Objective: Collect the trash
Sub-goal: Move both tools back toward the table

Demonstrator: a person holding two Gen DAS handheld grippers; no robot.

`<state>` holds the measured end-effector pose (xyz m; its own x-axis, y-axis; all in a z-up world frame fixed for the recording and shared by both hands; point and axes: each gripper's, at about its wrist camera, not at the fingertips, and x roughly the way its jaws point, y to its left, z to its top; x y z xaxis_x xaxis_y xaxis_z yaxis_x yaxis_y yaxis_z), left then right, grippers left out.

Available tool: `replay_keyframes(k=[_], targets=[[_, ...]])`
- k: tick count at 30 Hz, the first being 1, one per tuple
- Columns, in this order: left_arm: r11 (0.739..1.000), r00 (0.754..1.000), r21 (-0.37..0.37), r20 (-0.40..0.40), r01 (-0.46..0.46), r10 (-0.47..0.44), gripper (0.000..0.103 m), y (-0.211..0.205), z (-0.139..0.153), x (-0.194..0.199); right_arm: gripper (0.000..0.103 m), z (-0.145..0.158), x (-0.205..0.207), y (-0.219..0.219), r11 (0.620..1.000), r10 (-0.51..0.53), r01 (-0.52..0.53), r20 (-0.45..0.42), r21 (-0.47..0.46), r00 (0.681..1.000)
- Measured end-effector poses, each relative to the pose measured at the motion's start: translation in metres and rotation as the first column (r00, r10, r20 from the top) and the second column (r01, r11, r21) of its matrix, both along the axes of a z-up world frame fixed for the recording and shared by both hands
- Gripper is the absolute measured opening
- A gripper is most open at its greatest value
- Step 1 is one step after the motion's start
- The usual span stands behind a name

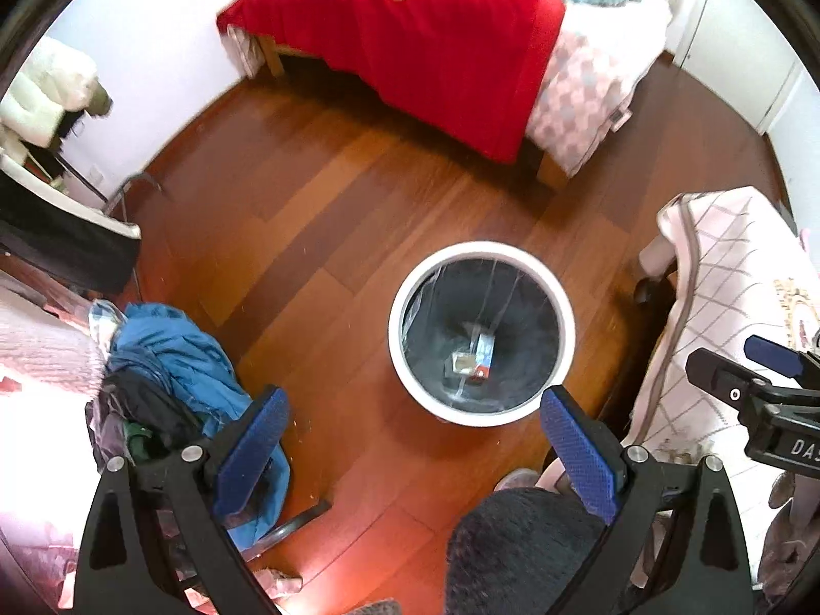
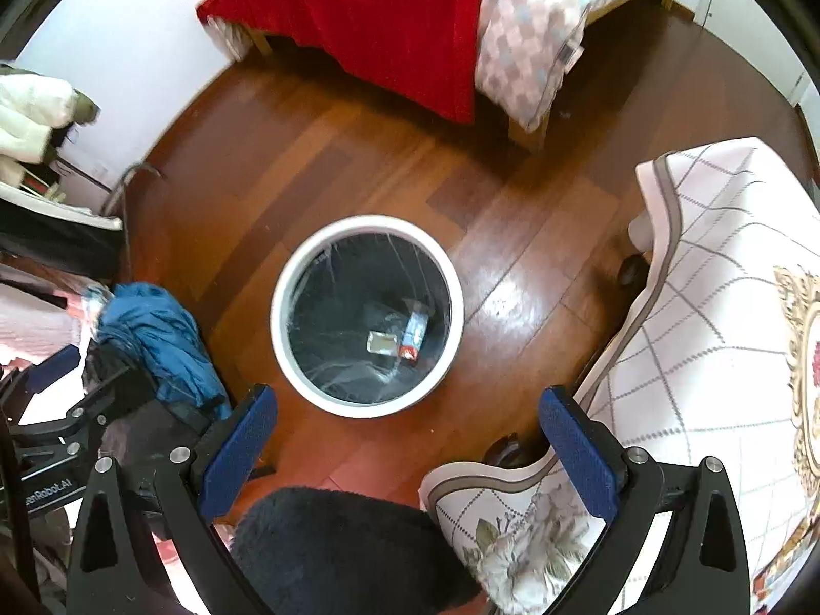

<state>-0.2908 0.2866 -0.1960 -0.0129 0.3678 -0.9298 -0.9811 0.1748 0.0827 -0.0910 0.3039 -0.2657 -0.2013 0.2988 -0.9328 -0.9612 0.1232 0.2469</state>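
A round white trash bin [image 1: 564, 307] with a dark liner stands on the wooden floor, also in the right wrist view [image 2: 279, 307]. Inside lie a small silvery packet [image 1: 463, 362] [image 2: 382, 342] and a blue-and-red wrapper [image 1: 485, 356] [image 2: 414, 334]. My left gripper [image 1: 412, 448] is open and empty, held above the floor just before the bin. My right gripper [image 2: 407, 453] is open and empty, above the bin's near side. Each gripper's side shows in the other's view: the right gripper [image 1: 758, 389] and the left gripper [image 2: 66, 435].
A bed [image 1: 410, 51] with a red blanket stands at the back. A blue garment pile [image 1: 169, 359] lies left on a chair. A table with a white patterned cloth [image 2: 692, 333] is at the right. A dark fuzzy slipper [image 2: 333, 553] is below.
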Motion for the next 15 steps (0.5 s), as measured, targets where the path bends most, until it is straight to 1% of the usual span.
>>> replay_keyframes(k=[3, 5, 7, 9, 12, 15], targets=[[0.997, 1.0, 0.073, -0.019, 0.012, -0.01, 0.1, -0.017, 0.026, 0.013, 0.103, 0.029, 0.01, -0.022, 0.997, -0.026, 0.028, -0.023, 0.071, 0.999], [0.99, 0.999, 0.14, -0.02, 0.037, -0.034, 0.1, -0.034, 0.045, 0.029, 0.103, 0.052, 0.021, -0.045, 0.989, -0.053, 0.059, -0.049, 0.139, 0.997], [0.982, 0.999, 0.183, -0.016, 0.054, -0.052, 0.1, -0.047, 0.057, 0.046, 0.103, 0.07, 0.034, -0.066, 0.979, -0.083, 0.095, -0.075, 0.18, 0.994], [0.975, 0.997, 0.209, 0.005, 0.074, -0.077, 0.1, -0.062, 0.063, 0.065, 0.103, 0.087, 0.053, -0.097, 0.965, -0.125, 0.147, -0.111, 0.218, 0.986], [0.966, 0.99, 0.227, 0.045, 0.12, -0.134, 0.1, -0.083, 0.066, 0.1, 0.103, 0.1, 0.085, -0.141, 0.945, -0.195, 0.225, -0.146, 0.236, 0.97], [0.956, 0.974, 0.213, 0.064, 0.2, -0.217, 0.1, -0.103, 0.057, 0.147, 0.103, 0.101, 0.129, -0.197, 0.918, -0.297, 0.327, -0.159, 0.224, 0.942]])
